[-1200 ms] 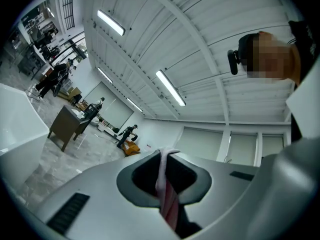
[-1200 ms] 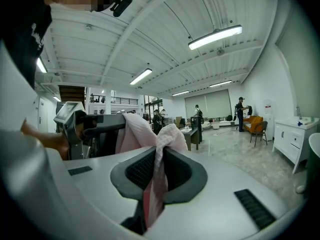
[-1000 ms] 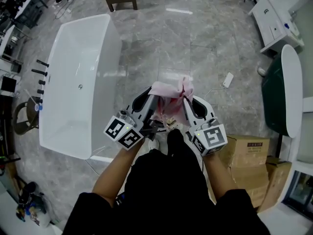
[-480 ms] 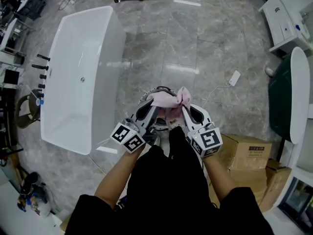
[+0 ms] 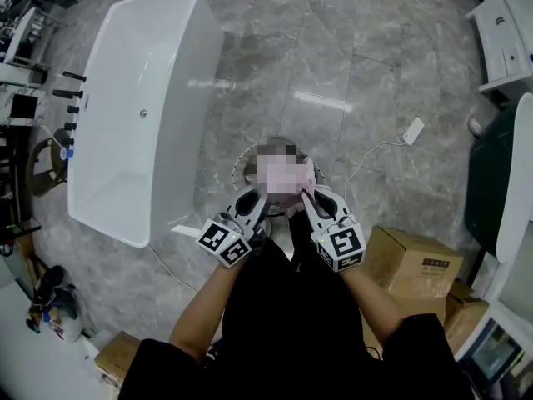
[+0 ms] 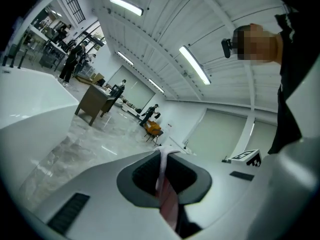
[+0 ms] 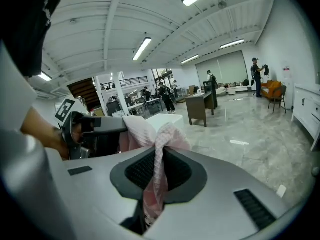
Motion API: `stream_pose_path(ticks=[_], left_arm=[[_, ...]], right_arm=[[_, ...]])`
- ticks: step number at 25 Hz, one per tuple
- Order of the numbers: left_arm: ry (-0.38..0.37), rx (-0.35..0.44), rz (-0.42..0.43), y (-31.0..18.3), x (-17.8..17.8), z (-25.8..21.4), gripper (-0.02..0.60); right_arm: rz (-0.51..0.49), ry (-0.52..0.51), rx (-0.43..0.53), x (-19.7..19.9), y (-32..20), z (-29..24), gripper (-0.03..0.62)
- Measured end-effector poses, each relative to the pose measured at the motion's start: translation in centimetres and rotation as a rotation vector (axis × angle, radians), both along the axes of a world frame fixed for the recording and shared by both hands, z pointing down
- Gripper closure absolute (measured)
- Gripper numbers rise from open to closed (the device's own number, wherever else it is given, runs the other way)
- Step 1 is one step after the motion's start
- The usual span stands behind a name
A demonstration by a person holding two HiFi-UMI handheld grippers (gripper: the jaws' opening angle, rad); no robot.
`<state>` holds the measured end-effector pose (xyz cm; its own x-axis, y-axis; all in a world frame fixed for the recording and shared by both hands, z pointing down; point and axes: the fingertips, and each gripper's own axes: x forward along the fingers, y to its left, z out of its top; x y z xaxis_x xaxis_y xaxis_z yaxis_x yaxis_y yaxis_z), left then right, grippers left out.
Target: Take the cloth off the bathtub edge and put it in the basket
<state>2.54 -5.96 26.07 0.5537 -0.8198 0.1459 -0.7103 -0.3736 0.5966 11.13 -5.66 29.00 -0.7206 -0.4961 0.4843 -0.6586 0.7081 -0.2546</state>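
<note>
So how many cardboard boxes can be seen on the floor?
3. The labelled box and the corner box sit together at the person's right; the small box at their left. Their body may hide more.

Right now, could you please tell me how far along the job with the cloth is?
Done: the cloth is off the bathtub, whose edge looks bare. In hand: the left gripper and right gripper are both shut on the cloth, holding it over what looks like the basket's rim. Left: lower it into the basket and let go.
</note>
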Motion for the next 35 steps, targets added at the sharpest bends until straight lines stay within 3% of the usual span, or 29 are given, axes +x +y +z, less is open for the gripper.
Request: stream_pose_path(ticks=[9,15,26,35], left_arm=[[-0.01,-0.093,-0.064,0.2,-0.6,6.8,0.549],[-0.029,-0.195,-0.089,0.0,-2.7,12.5,0.549],[-0.033,-0.343,-0.063,-0.3,-4.3,24.9,0.549],[-0.112,-0.493,0.015,-0.4,-5.4,36.8,0.549]], right_arm=[[-0.029,0.006,-0.083,-0.6,-0.5,6.3,0.545],[0.021,0.029,-0.14,-1.6,-0.7,10.4,0.545],[0.062,0.11,-0.218,-2.9,-1.4,22.3,0.545],[0.105,0.227,-0.299,-2.0,-1.1,33.4,0.545]])
